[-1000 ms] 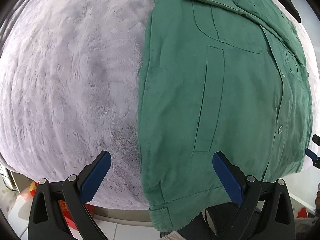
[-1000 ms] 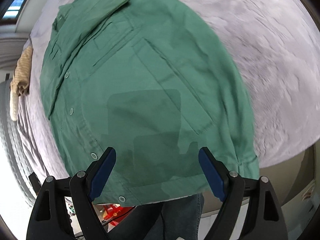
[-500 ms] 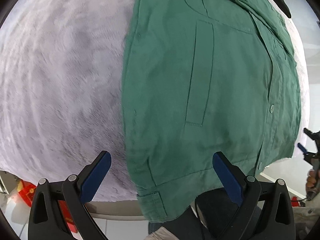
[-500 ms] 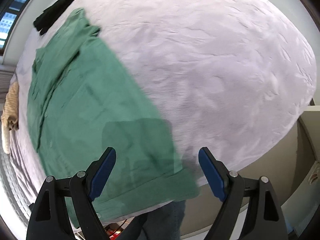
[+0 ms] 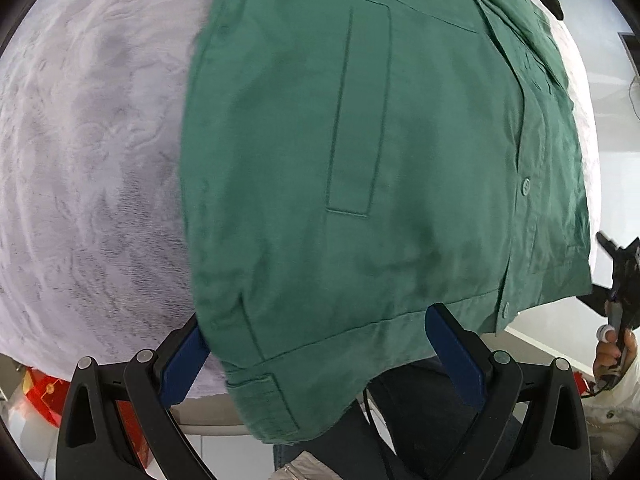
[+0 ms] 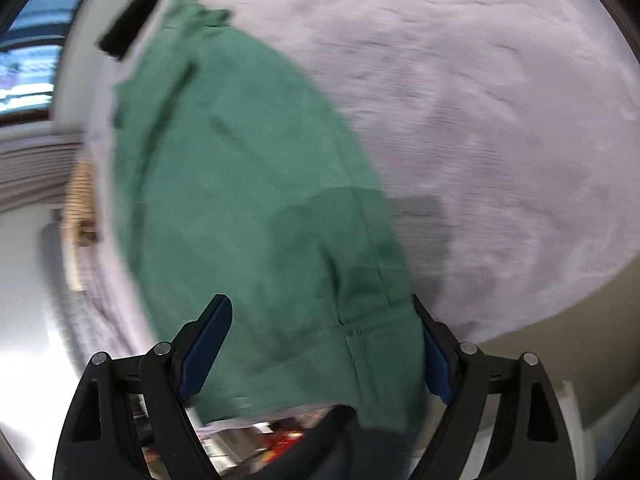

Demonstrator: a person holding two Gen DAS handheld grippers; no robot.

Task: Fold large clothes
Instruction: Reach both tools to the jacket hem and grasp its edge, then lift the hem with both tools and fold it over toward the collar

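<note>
Left gripper (image 5: 316, 354) wide open, blue pads spread to either side of the hem of the green shirt (image 5: 380, 160); pads not pressing the cloth, nothing held. Hem corner hangs between the fingers, drooping over the near edge of the bed (image 5: 88, 140)

Right gripper (image 6: 320, 344) also spread wide, nothing clamped. Shirt's lower corner lies between its blue pads; right pad partly hidden behind the fabric edge, so whether it brushes the cloth I cannot tell. Right wrist view is smeared with motion blur

Green shirt lies flat on the pale lilac plush bed cover, front side up: long vertical welt pocket near centre of the left wrist view, button placket with two buttons (image 5: 525, 187) toward 3 o'clock, collar end up at 1 o'clock. Bare cover fills the 9 o'clock half of that view. In the right wrist view the shirt runs from 11 o'clock down to 6 o'clock, bare cover from 12 to 4 o'clock

Dark strip of cloth (image 6: 136, 16) at the far edge of the bed, 11 o'clock in the right wrist view, just beyond the shirt's collar end

Person's hand (image 5: 614, 344) at 4 o'clock in the left wrist view, gripping a black handle. Dark trousers show below the hem at 6 o'clock. Red object (image 5: 42, 396) on the floor at 8 o'clock
</note>
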